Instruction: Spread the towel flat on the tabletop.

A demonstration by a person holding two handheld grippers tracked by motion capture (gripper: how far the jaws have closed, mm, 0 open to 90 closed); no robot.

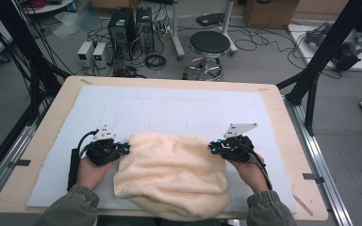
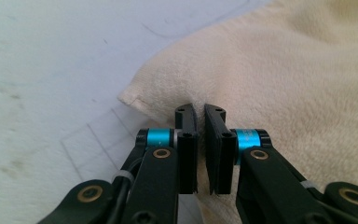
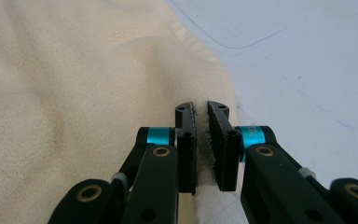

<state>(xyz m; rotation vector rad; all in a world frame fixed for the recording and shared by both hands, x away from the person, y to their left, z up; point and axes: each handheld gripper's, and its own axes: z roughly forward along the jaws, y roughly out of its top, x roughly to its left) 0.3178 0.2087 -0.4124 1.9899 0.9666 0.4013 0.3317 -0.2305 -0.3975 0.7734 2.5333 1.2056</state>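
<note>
A cream towel lies rumpled on the white mat, its near edge hanging over the table's front. My left gripper is shut on the towel's left edge near a far corner; in the left gripper view the jaws pinch the cloth just behind that corner. My right gripper is shut on the towel's right edge, and in the right gripper view a fold of towel is squeezed between its jaws.
The mat covers most of the wooden table, with faint drawn outlines on it. On the floor beyond stand a black stool, computer towers, small boxes and many cables. A black frame post rises at the right.
</note>
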